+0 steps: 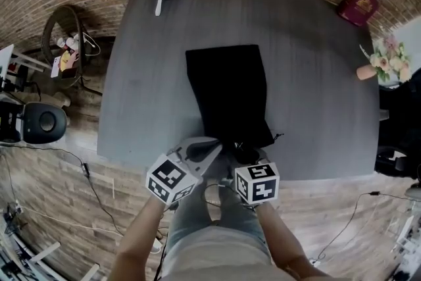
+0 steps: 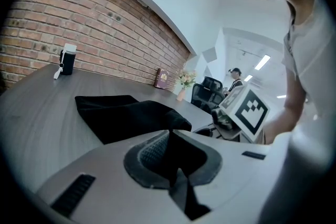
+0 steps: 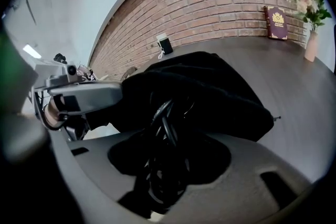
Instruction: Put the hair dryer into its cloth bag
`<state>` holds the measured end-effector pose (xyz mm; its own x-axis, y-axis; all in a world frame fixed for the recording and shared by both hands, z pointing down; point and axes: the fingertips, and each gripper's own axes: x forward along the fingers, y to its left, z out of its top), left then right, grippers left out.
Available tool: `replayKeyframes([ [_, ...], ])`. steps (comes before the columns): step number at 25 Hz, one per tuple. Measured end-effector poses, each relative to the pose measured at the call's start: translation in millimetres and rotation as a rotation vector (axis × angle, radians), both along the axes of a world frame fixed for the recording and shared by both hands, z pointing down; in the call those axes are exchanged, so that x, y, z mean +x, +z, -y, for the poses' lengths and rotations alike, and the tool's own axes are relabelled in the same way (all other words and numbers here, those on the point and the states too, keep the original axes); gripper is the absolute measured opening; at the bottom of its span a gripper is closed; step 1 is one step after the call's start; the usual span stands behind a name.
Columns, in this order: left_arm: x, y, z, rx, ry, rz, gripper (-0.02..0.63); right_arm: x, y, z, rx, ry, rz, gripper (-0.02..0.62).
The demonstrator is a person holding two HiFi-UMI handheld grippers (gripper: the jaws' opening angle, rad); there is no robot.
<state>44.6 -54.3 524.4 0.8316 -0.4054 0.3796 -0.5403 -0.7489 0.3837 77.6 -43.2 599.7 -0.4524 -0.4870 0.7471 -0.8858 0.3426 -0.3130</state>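
Black cloth bag (image 1: 227,89) lies flat mid grey table (image 1: 309,76), mouth toward the near edge and the person. Left gripper (image 2: 169,132) has its jaws pinched together on the bag's black fabric at the mouth. Right gripper (image 3: 168,128) is just beside it, jaws clamped on a coiled black cord (image 3: 164,186) at the bag opening. The hair dryer body itself can't be made out. Red book (image 1: 358,3) and flowers (image 1: 388,61) sit at the far right, well apart.
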Motion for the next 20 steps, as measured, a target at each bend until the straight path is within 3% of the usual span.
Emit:
replayKeyframes([
  [20,8.5,-13.7,4.5,0.02,0.047,-0.015,0.017,-6.9,-6.0,69.8,0.031,0.032,0.029,0.184],
])
